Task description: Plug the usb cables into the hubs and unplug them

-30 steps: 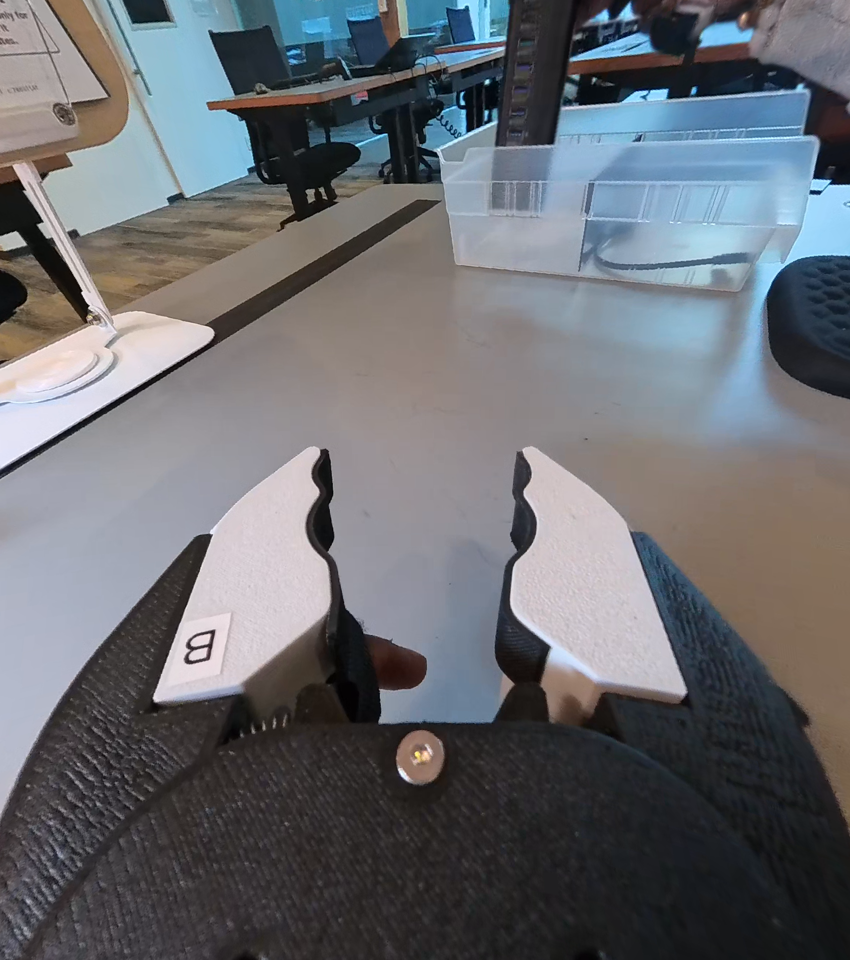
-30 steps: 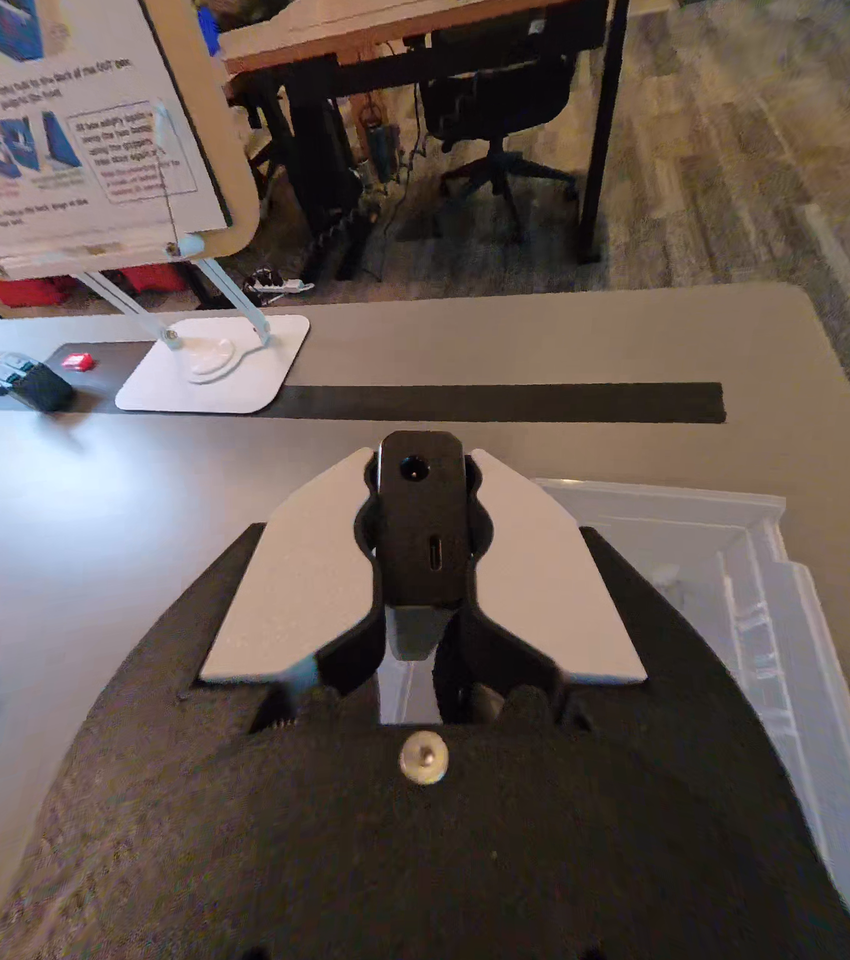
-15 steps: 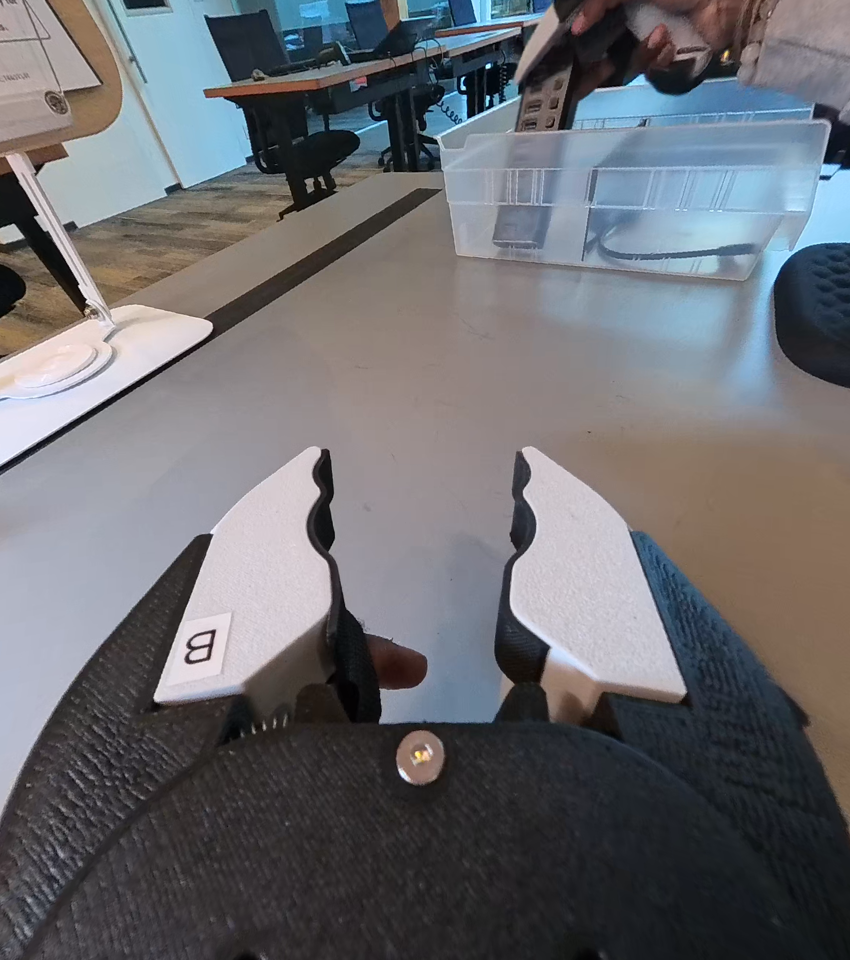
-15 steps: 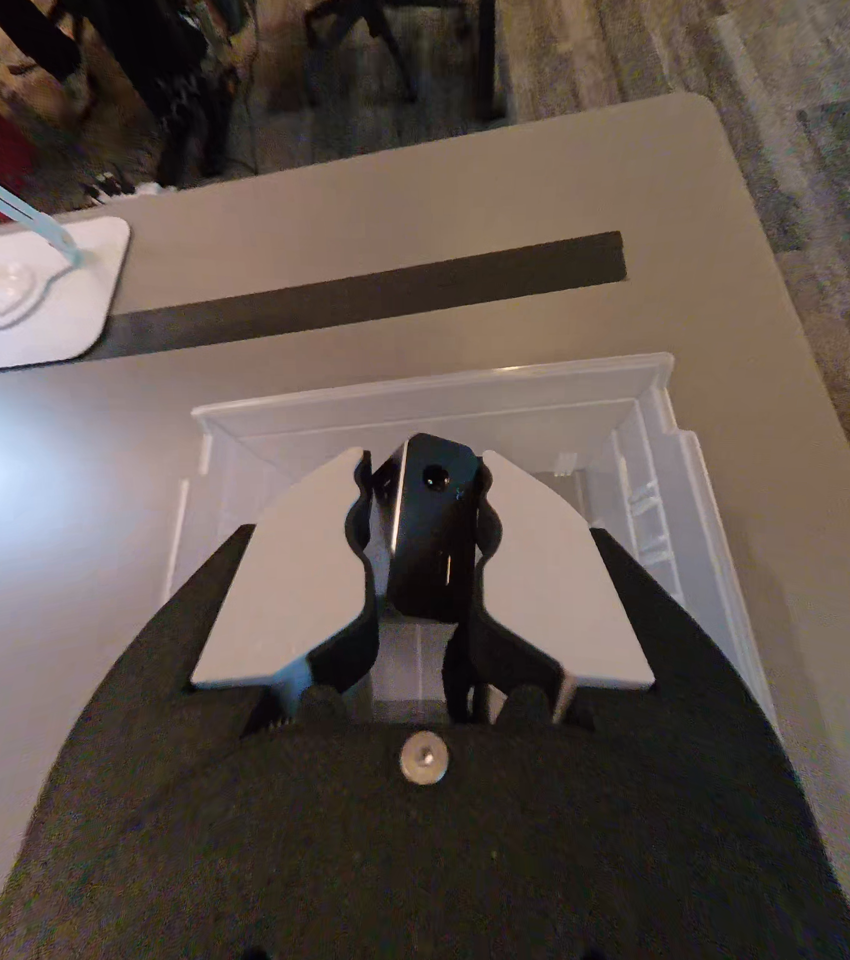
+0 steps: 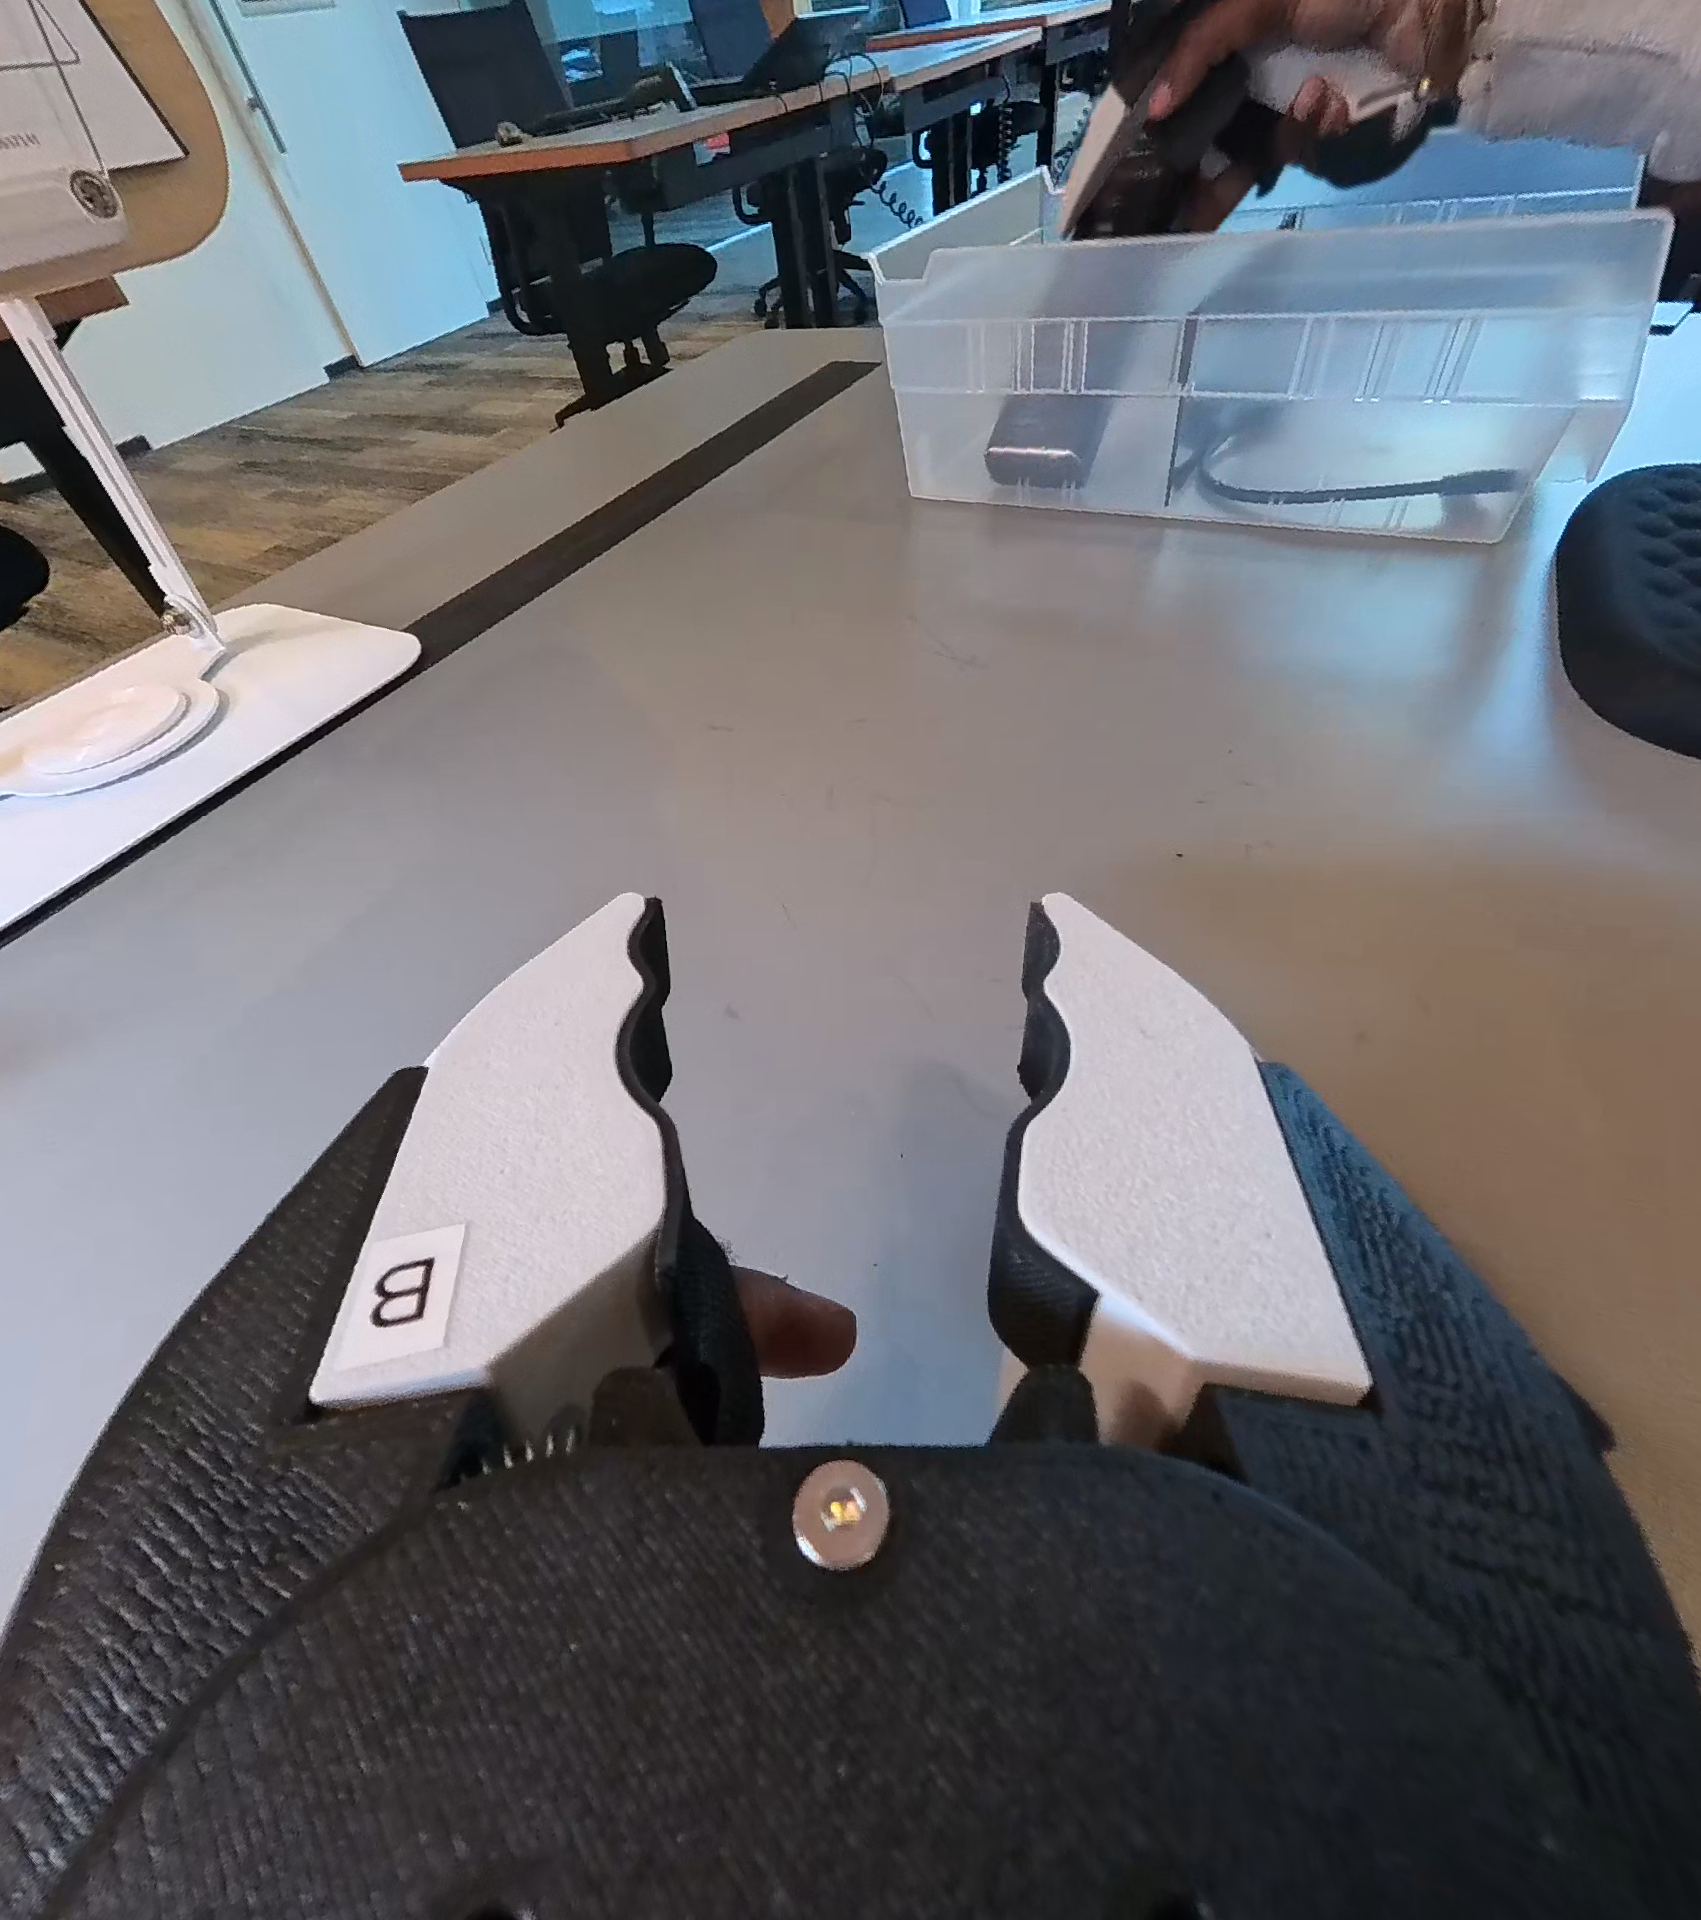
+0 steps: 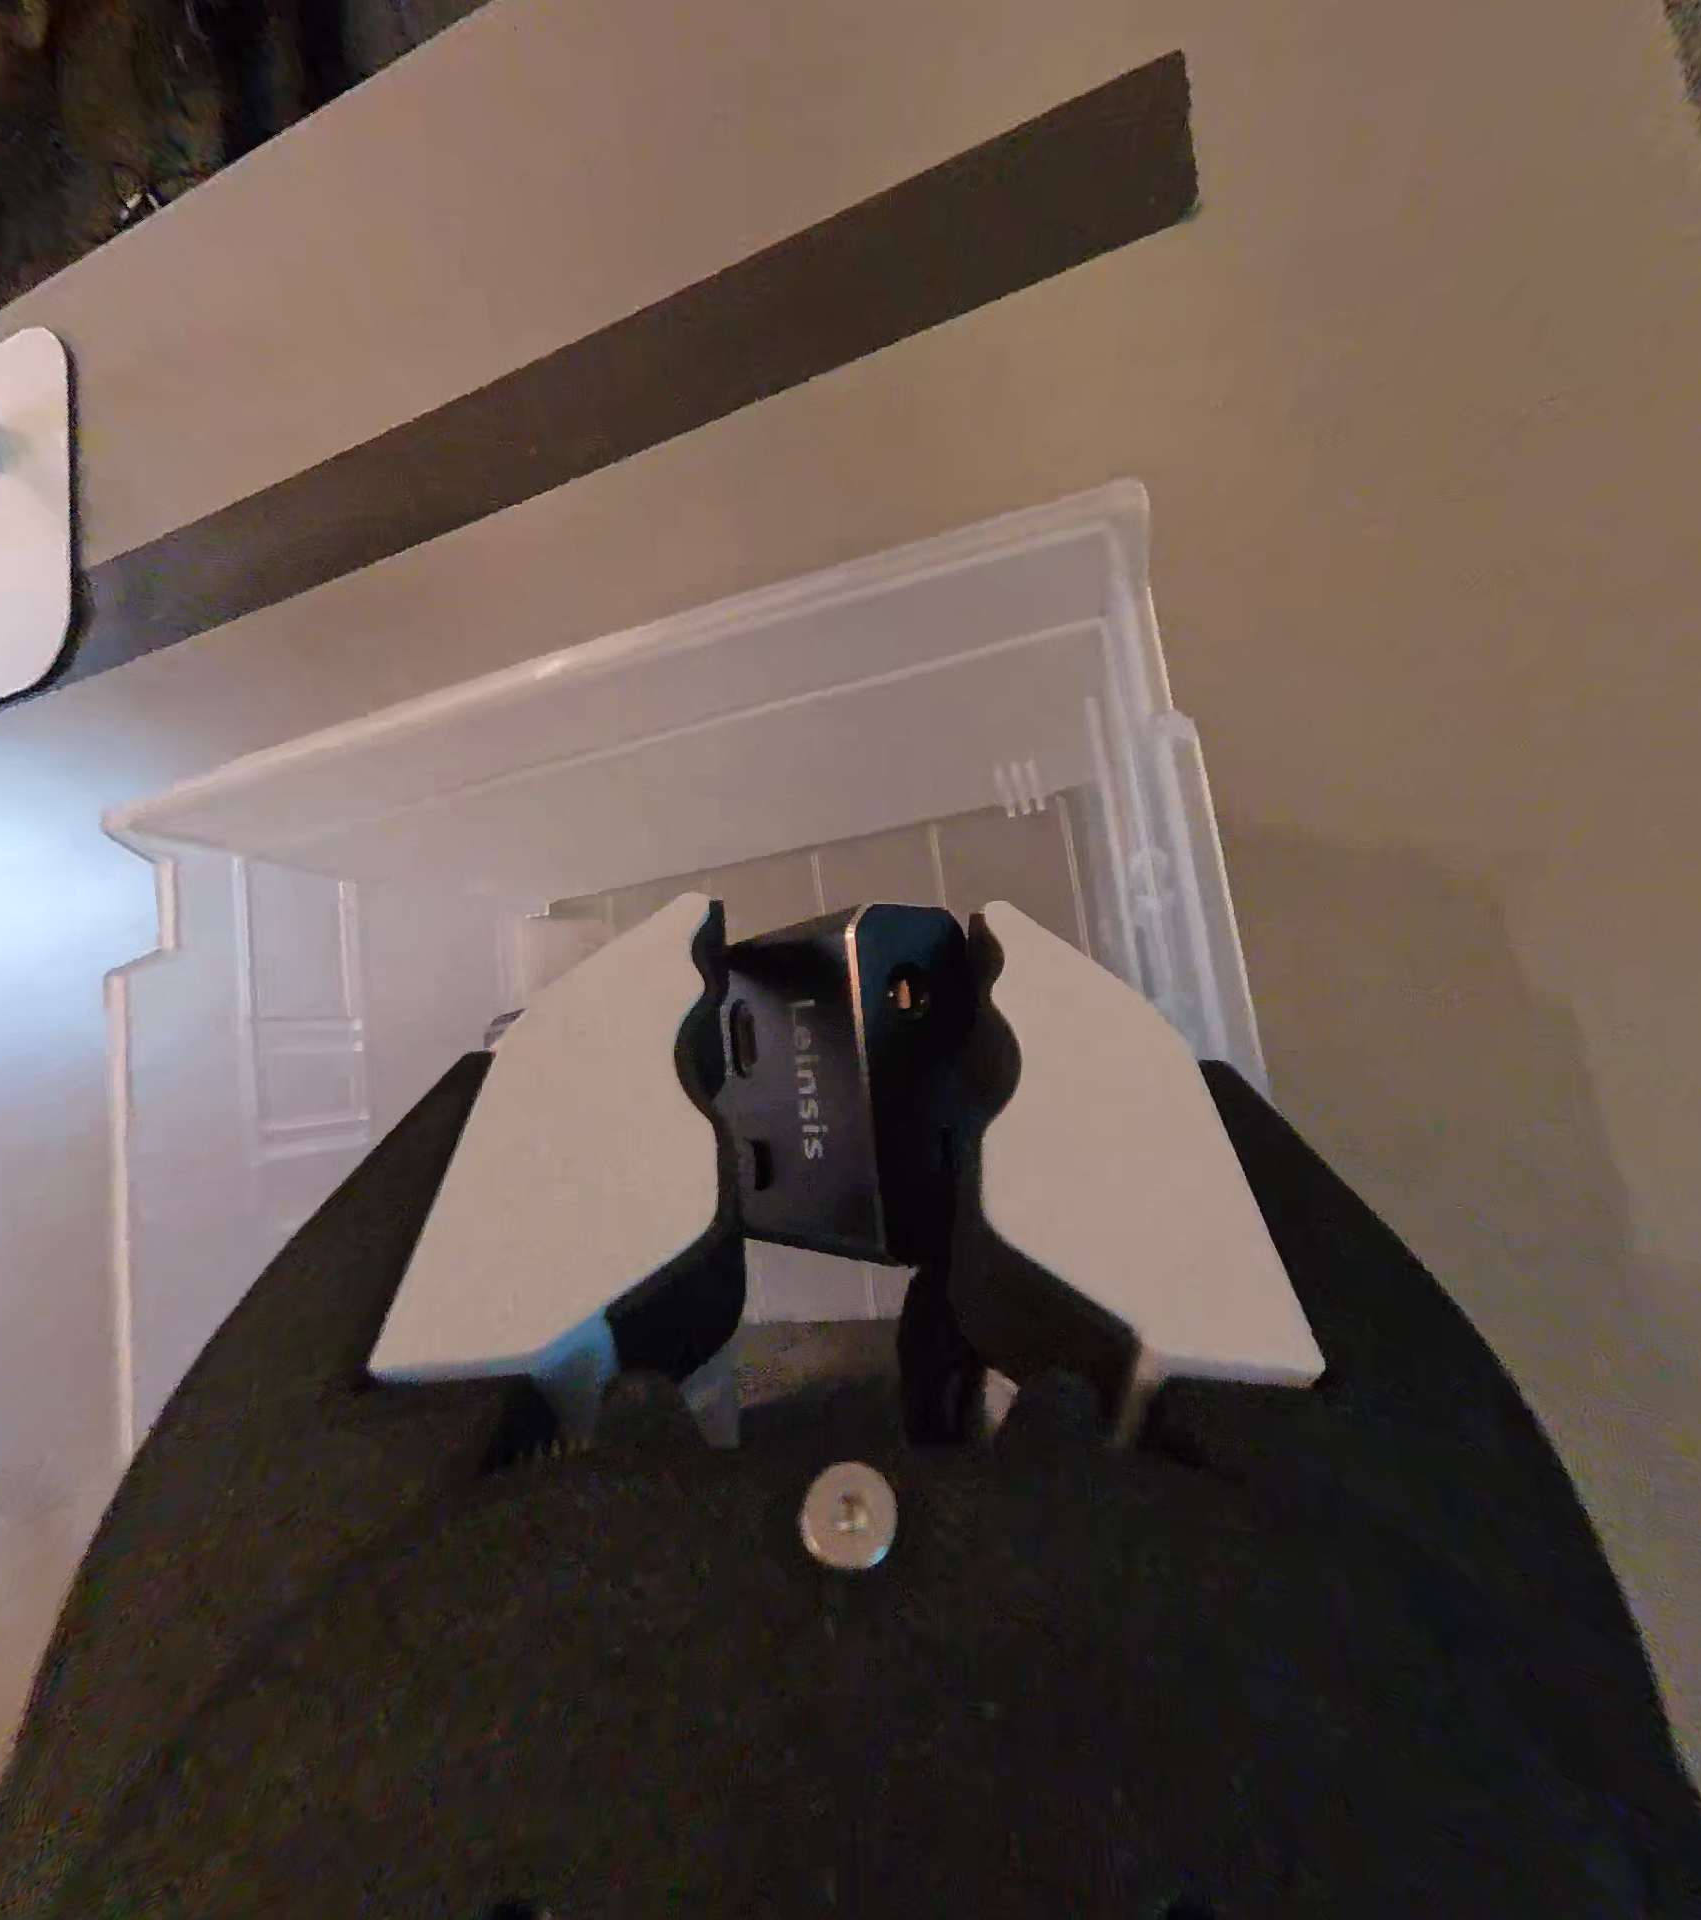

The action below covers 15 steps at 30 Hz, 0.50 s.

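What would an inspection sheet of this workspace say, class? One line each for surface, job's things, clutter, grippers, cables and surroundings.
Surface: grey table with a dark strip along it.
Job's things: dark hub held above the clear bin; a second hub lies inside the bin.
Clutter: white stand base at the left; black mesh pad at the right.
Grippers: left gripper open and empty over the table; right gripper shut on the hub.
Cables: black cable lying in the bin, not plugged into the held hub as far as seen.
Surroundings: office desks and chairs on a wood-look floor.
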Each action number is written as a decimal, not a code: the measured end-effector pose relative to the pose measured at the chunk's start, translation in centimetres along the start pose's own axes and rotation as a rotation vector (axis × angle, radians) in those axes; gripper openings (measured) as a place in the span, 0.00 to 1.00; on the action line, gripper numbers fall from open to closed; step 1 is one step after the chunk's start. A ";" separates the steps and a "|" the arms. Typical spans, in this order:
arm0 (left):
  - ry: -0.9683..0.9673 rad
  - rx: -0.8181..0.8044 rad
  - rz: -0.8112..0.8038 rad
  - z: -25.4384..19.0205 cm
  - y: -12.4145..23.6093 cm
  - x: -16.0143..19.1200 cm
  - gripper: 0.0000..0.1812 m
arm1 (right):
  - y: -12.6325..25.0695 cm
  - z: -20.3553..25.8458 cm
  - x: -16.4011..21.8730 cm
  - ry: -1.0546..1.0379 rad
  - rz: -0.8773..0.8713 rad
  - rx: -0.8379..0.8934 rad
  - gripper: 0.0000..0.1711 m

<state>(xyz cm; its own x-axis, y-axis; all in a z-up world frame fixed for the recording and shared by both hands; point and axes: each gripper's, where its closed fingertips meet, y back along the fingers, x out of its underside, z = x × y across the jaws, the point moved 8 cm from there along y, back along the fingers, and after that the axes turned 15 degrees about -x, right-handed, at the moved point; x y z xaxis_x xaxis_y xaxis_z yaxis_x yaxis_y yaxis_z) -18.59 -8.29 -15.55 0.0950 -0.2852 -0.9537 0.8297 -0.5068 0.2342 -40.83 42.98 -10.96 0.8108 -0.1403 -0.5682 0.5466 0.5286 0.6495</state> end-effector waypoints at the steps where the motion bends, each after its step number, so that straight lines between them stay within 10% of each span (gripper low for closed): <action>1: -0.001 0.001 0.001 0.0 0.0 0.0 0.36 | 0.0 -0.3 0.2 -0.005 -0.005 0.004 0.26; 15: -0.012 -0.003 0.002 -0.1 -0.1 0.0 0.36 | -1.7 0.1 2.0 0.258 0.148 0.338 0.18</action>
<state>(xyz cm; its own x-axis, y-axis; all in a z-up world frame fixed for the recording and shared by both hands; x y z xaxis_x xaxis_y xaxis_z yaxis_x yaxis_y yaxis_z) -18.60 -8.20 -15.59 0.0902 -0.2957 -0.9510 0.8311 -0.5038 0.2355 -40.10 41.68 -13.12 0.8300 0.1525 -0.5365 0.5012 0.2180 0.8374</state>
